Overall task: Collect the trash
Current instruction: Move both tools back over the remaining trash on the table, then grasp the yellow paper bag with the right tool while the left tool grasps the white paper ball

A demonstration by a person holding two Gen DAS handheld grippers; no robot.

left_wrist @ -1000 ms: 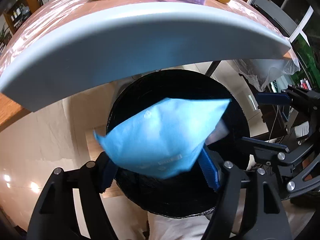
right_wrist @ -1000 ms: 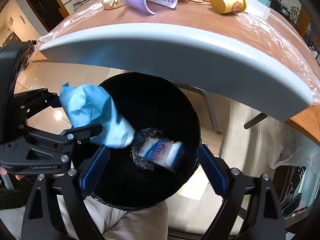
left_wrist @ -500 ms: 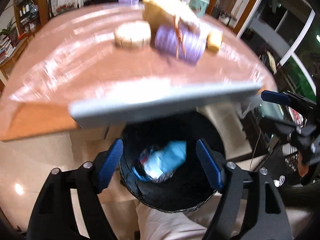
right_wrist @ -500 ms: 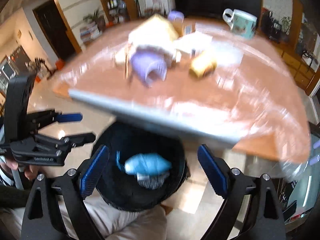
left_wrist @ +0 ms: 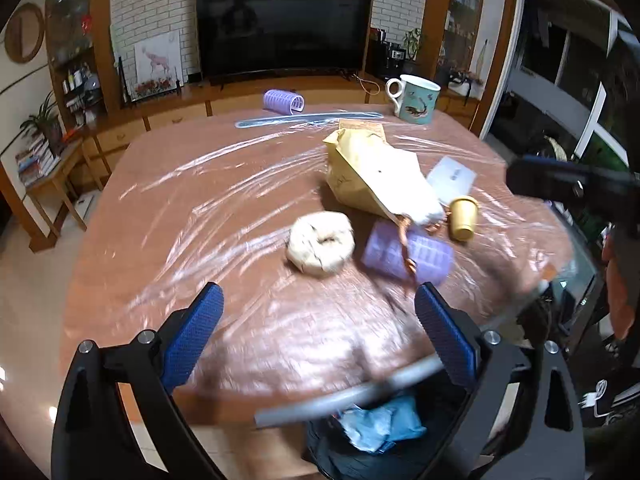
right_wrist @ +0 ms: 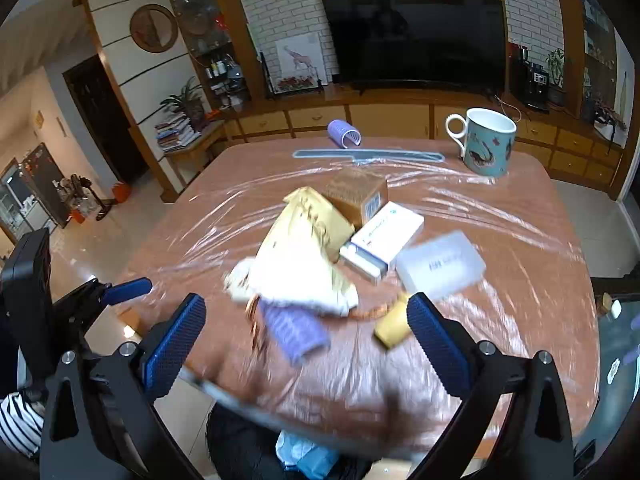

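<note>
The black bin (left_wrist: 352, 460) stands below the table's near edge with the crumpled blue wrapper (left_wrist: 384, 426) lying inside; the right wrist view shows the same bin (right_wrist: 244, 444) and wrapper (right_wrist: 308, 458). My left gripper (left_wrist: 318, 292) hovers above the table edge, jaws opening, nothing between them. My right gripper (right_wrist: 306, 300) hangs beside it, jaws also opening and empty. On the table ahead lie a paper bag (left_wrist: 372, 176), a white roll (left_wrist: 320, 244), a purple roller (left_wrist: 408, 256) and a yellow cap (left_wrist: 462, 218).
The table (right_wrist: 500, 232) is covered in clear film. Behind the bag sit a brown box (right_wrist: 356, 196), a white box (right_wrist: 384, 240) and a translucent case (right_wrist: 440, 266). At the far edge stand a mug (right_wrist: 488, 142), a second purple roller (right_wrist: 344, 133) and a grey strip (right_wrist: 368, 155).
The blue wrapper left the left gripper's pads and dropped into the bin. Both grippers rose from over the bin to above the tabletop and tilted up, their jaws wider.
</note>
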